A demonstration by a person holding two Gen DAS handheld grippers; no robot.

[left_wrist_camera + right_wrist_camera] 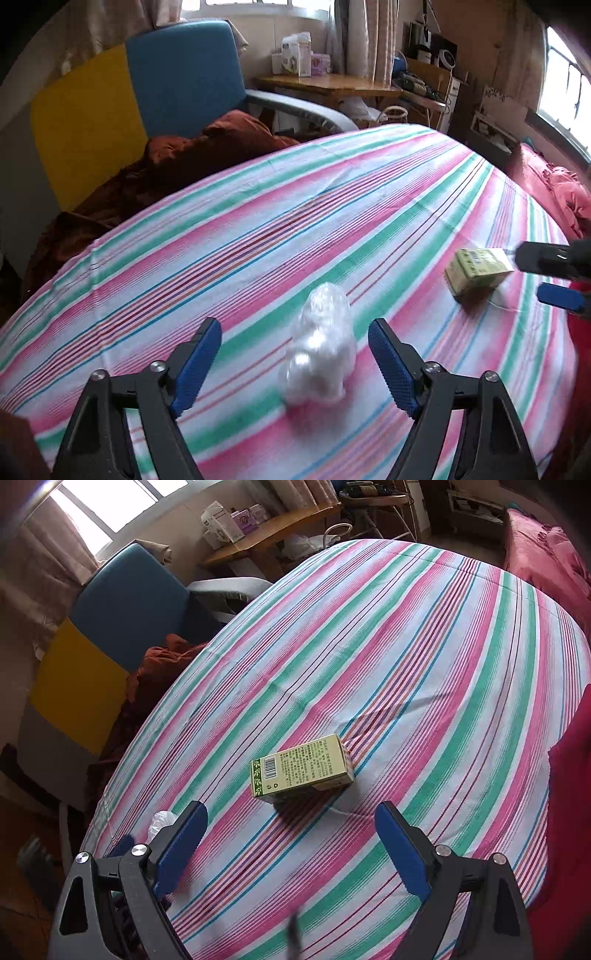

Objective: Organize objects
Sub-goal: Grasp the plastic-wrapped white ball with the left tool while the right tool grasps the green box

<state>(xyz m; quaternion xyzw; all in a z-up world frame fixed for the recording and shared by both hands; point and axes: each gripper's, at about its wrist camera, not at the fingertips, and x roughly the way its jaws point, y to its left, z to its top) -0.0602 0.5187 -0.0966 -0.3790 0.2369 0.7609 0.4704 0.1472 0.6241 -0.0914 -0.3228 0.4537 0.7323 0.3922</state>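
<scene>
- The left claw (295, 343) is spread, its blue fingers (197, 365) on either side of a clear plastic bag (319, 350) without touching it.
- The plastic bag is a crumpled, shiny, see-through white bundle, blurred in the left wrist view; what it holds cannot be told.
- It lies on the striped bed sheet (258, 221), on the near part of the bed, pink, green, white and blue bands running under it.
- The right claw (290, 843) is spread wide with nothing between its fingers; it hangs over the sheet just short of a green box (303, 770).
- The green box is a small pale green carton lying flat, with a barcode at its left end, fine print across the top face and a leaf pattern along the edge.
- In the left wrist view the green box (476, 271) lies to the right of the bag and farther off, well apart from it, with the right claw (546, 275) just beside it.
- A corner of the bag (162, 821) shows at the near left in the right wrist view, behind that claw's left finger.
- Beyond the bed's far left edge lie a rust-brown blanket (177, 158) and a blue and yellow chair (147, 96).
</scene>
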